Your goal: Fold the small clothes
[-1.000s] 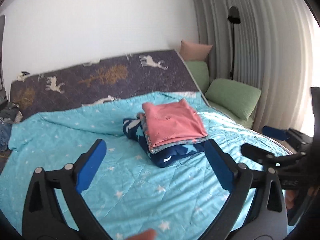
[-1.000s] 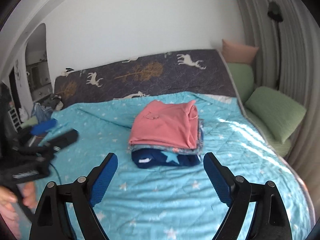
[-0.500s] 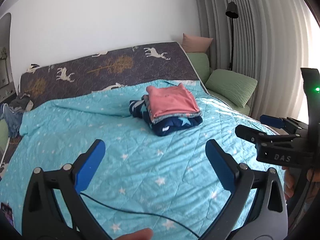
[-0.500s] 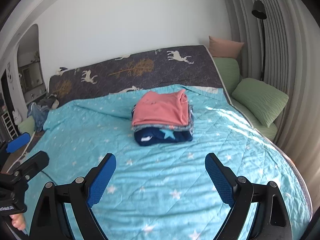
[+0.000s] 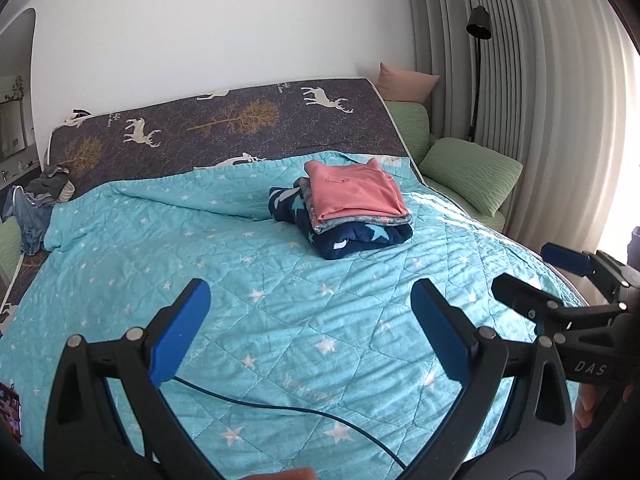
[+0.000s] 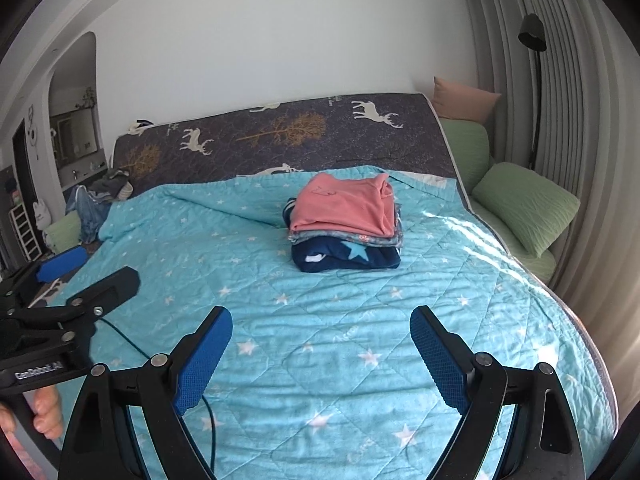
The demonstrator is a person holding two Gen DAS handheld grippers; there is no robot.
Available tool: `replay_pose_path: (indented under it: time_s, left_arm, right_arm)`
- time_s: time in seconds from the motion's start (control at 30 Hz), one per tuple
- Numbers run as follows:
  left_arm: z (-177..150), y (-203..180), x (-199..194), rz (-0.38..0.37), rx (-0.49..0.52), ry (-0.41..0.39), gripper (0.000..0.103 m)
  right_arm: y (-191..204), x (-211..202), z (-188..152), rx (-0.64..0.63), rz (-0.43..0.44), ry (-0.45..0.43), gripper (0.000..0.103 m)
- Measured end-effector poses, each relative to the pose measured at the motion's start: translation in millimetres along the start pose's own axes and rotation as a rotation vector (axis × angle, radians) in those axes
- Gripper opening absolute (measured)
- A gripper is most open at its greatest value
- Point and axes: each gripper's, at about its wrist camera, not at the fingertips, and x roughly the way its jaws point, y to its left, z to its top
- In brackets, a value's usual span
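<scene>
A stack of folded clothes (image 5: 352,208) lies on the turquoise star quilt (image 5: 248,280), far centre: a pink garment on top, a grey patterned one under it, a navy star piece at the bottom. It also shows in the right wrist view (image 6: 346,222). My left gripper (image 5: 310,320) is open and empty, well short of the stack. My right gripper (image 6: 320,344) is open and empty too, held back over the quilt (image 6: 320,320). Each gripper appears at the edge of the other's view.
A dark deer-print cover (image 5: 224,128) lies at the bed's far end. Green cushions (image 5: 472,172) and a floor lamp (image 5: 478,28) stand right by the curtain. Loose clothes (image 5: 36,200) pile at the far left. A black cable (image 5: 280,412) crosses the near quilt.
Both grippers have pulled back from the stack toward the foot of the bed, so the stack looks smaller and farther. Both stayed open and empty.
</scene>
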Motion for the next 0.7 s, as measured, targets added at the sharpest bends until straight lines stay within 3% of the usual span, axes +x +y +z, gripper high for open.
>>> replay_pose_path:
  time_s: [0.7]
  left_arm:
    - [-9,-4,14,-0.007,0.023,0.011,0.1]
  right_arm:
    - [0,9,-2,0.022,-0.032,-0.011,0.092]
